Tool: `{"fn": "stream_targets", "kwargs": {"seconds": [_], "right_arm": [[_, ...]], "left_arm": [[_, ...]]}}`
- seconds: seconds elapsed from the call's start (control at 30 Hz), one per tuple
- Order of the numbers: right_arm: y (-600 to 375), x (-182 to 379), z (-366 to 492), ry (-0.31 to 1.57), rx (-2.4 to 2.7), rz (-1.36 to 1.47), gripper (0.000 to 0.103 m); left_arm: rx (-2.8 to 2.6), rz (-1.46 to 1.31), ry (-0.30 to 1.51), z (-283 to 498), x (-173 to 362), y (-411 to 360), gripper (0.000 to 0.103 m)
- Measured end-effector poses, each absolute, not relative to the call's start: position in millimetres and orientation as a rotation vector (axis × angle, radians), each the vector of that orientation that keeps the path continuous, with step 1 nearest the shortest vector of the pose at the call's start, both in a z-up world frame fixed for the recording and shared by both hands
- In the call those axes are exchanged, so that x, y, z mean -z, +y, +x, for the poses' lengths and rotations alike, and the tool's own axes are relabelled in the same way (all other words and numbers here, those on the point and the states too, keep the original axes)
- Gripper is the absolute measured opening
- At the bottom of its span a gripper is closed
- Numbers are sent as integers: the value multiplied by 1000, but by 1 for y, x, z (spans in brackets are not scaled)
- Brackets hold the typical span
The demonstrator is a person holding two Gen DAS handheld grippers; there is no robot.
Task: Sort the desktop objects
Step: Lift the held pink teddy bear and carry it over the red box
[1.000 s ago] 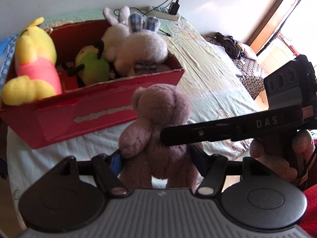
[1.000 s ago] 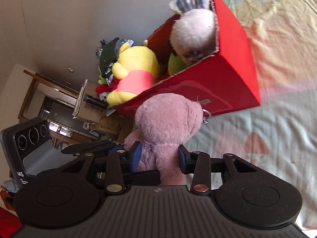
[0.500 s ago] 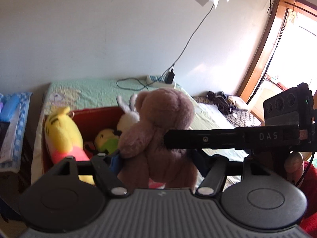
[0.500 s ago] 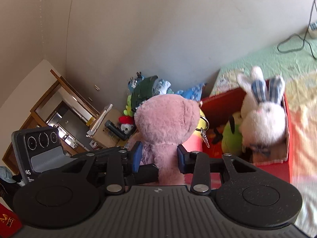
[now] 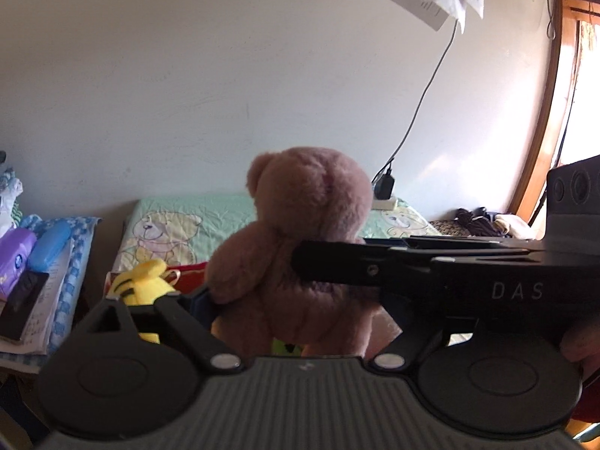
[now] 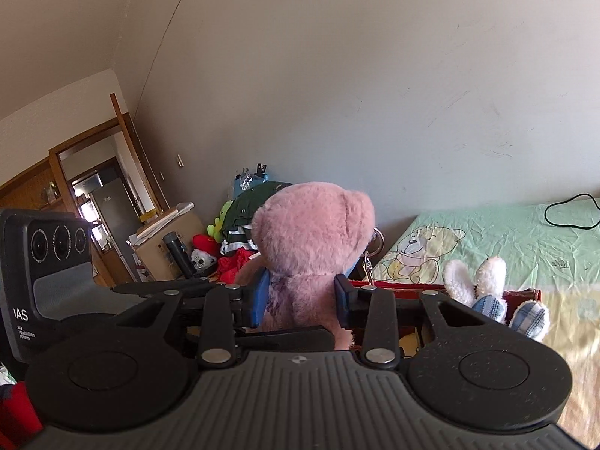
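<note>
A pink-brown teddy bear (image 5: 300,240) hangs upright in the air, back toward both cameras. My left gripper (image 5: 300,307) is shut on its lower body. My right gripper (image 6: 302,300) is also shut on the teddy bear (image 6: 311,247), its blue pads pressing the waist. In the left wrist view one of the right gripper's fingers (image 5: 375,270) crosses from the right onto the bear. Below lies the red box (image 6: 412,285), mostly hidden, with a white rabbit's ears (image 6: 476,281) and a yellow plush (image 5: 142,285) sticking out.
The box sits on a bed with a green bear-print sheet (image 5: 180,221) against a bare wall. A power strip and cable (image 5: 384,195) lie at the bed's far end. A cluttered stand with toys and clothes (image 6: 232,240) is at the left. A doorway (image 5: 562,112) is at the right.
Both grippers have lifted the bear well above the box and tilted upward. The box and its plush toys have sunk to the bottom of both views.
</note>
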State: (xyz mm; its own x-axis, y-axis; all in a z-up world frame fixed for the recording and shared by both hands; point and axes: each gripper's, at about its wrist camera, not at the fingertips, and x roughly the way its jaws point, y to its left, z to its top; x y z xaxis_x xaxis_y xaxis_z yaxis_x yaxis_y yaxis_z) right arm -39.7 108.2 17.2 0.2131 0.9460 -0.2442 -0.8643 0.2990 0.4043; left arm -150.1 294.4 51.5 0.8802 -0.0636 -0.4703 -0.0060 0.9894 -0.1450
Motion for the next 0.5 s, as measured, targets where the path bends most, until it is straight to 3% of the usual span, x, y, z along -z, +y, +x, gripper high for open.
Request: {"fn": "stream_targets", "kwargs": {"seconds": [0.5], "right_arm": [[140,13,-58,581,-1287,-105,38]], "left_arm": [[-36,-89,753,-138,7,289,88]]}}
